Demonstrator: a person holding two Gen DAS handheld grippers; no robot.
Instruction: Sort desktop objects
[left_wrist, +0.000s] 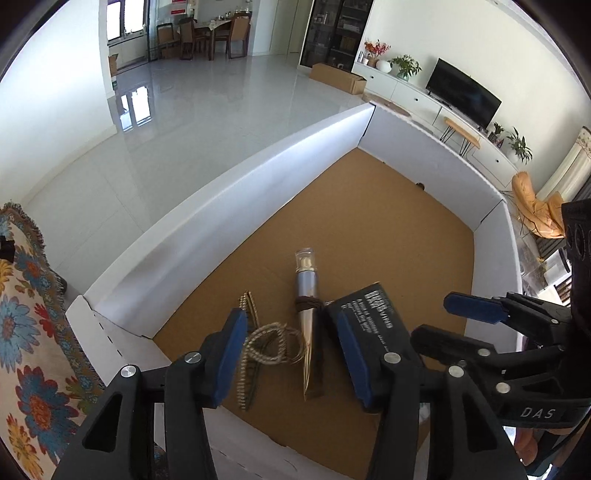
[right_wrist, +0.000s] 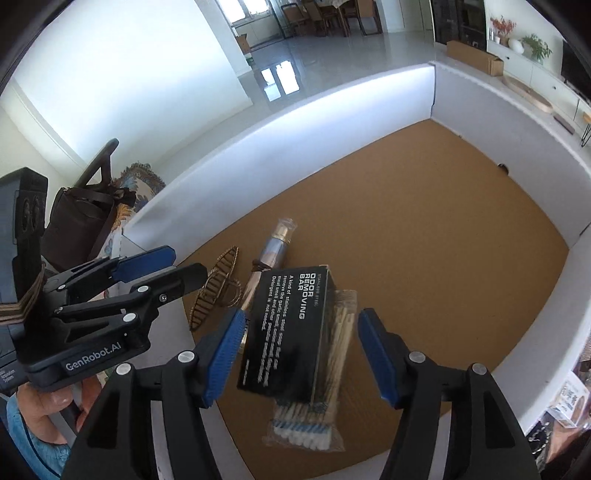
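Note:
On the cork desktop (left_wrist: 369, 229) lie a silver tube with a clear cap and a dark band (left_wrist: 308, 310), a gold hair clip (left_wrist: 248, 350), a coil of gold cord (left_wrist: 271, 343) and a black "Odor Removing Bar" box (right_wrist: 288, 328). The box rests partly on a bag of cotton swabs (right_wrist: 321, 406). My left gripper (left_wrist: 291, 358) is open above the tube and cord. My right gripper (right_wrist: 301, 358) is open above the box, touching nothing; it also shows in the left wrist view (left_wrist: 439, 317).
White foam walls (left_wrist: 229, 206) fence the desktop on all sides. A flowered cloth (left_wrist: 29, 332) lies outside to the left, with a dark bag (right_wrist: 77, 225) on it. The far half of the cork (right_wrist: 424, 206) holds only a small dark speck.

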